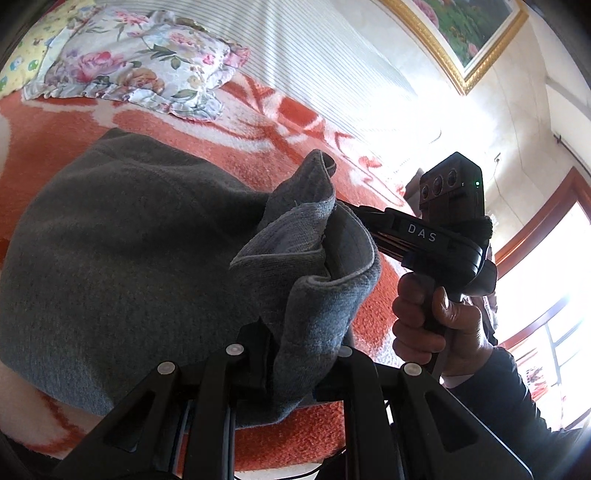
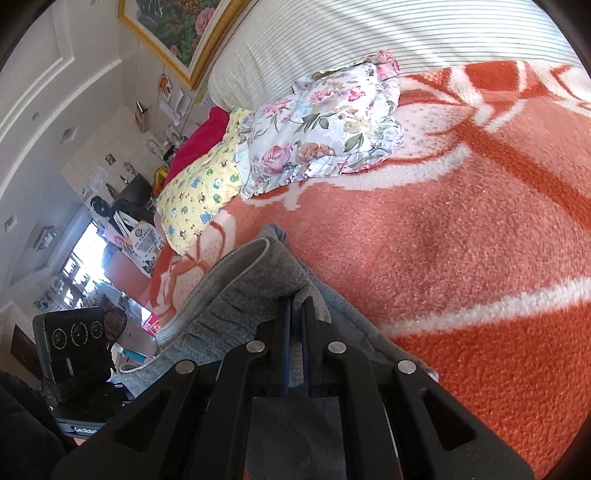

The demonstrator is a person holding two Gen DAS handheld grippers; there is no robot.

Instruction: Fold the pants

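Observation:
Grey pants lie bunched on an orange and white blanket on a bed. My left gripper is shut on a fold of the pants' edge at the bottom of the left wrist view. My right gripper shows there from the side, its fingers buried in the lifted grey fabric. In the right wrist view my right gripper is shut on the ribbed grey waistband, held above the blanket. The left gripper's body shows at the lower left.
A floral pillow and a yellow patterned pillow lie at the head of the bed against a striped headboard. A gold-framed picture hangs above. A window is at the right.

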